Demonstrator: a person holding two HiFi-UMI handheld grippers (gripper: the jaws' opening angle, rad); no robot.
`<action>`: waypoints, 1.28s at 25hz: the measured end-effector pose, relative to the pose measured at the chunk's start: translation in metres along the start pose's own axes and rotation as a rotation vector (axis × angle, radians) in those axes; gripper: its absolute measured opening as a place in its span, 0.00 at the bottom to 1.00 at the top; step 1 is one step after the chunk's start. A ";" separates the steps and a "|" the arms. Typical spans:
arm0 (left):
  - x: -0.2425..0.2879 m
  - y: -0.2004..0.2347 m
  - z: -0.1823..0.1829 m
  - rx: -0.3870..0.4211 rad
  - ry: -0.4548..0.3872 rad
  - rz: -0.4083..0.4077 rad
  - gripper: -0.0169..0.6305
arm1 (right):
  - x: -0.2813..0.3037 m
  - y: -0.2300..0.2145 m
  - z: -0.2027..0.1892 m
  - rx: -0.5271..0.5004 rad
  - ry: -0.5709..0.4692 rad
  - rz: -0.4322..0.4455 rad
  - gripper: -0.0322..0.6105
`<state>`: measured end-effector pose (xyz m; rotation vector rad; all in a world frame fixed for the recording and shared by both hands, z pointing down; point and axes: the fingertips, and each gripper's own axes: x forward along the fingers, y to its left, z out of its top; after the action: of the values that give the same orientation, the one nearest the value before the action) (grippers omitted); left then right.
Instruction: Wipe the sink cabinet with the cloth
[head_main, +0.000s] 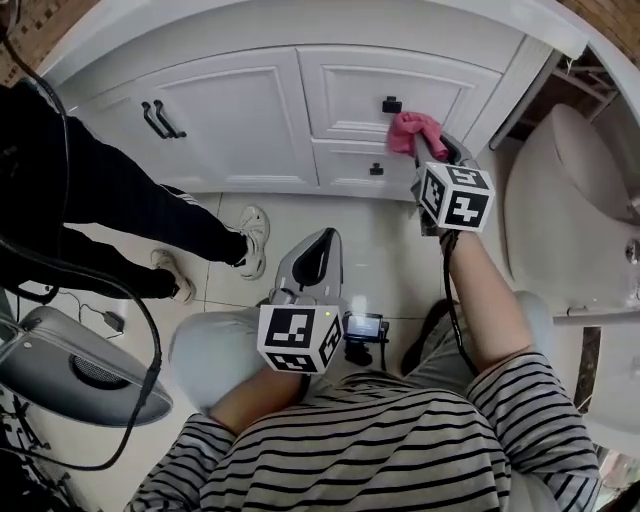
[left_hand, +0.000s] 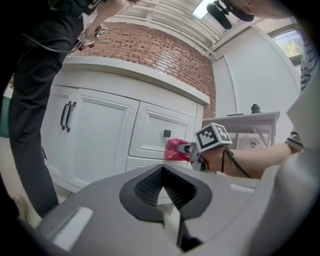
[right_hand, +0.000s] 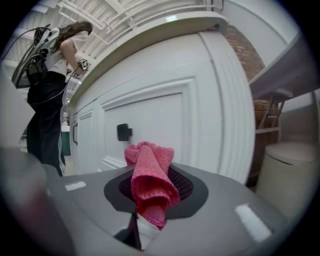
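A pink cloth (head_main: 415, 132) is pinched in my right gripper (head_main: 432, 150), whose jaws are shut on it. The cloth (right_hand: 150, 180) is pressed against the white sink cabinet (head_main: 290, 110), on the right-hand drawer front just below and right of its black knob (head_main: 391, 104). In the left gripper view the cloth (left_hand: 175, 149) shows beside that knob (left_hand: 166, 133). My left gripper (head_main: 318, 258) hangs low over the floor in front of my lap, away from the cabinet, its jaws shut on nothing.
A person in black trousers (head_main: 120, 200) and white shoes (head_main: 254, 238) stands at the left before the double doors with black handles (head_main: 160, 120). A white toilet (head_main: 570, 200) sits at the right. Cables (head_main: 150, 340) and a grey device (head_main: 70, 370) lie lower left.
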<state>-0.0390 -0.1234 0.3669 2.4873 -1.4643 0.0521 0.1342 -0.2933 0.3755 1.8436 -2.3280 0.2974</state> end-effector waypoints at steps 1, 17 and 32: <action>0.001 -0.002 0.000 0.001 0.001 0.000 0.02 | -0.008 -0.017 0.000 0.009 -0.001 -0.030 0.20; 0.001 -0.010 -0.008 0.029 0.029 -0.018 0.02 | 0.012 0.129 -0.030 -0.100 0.005 0.240 0.19; 0.006 -0.007 -0.011 0.023 0.033 -0.025 0.02 | 0.025 0.047 -0.053 -0.135 0.024 0.021 0.20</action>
<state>-0.0292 -0.1229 0.3767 2.5101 -1.4277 0.1059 0.0825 -0.2931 0.4298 1.7444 -2.2920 0.1587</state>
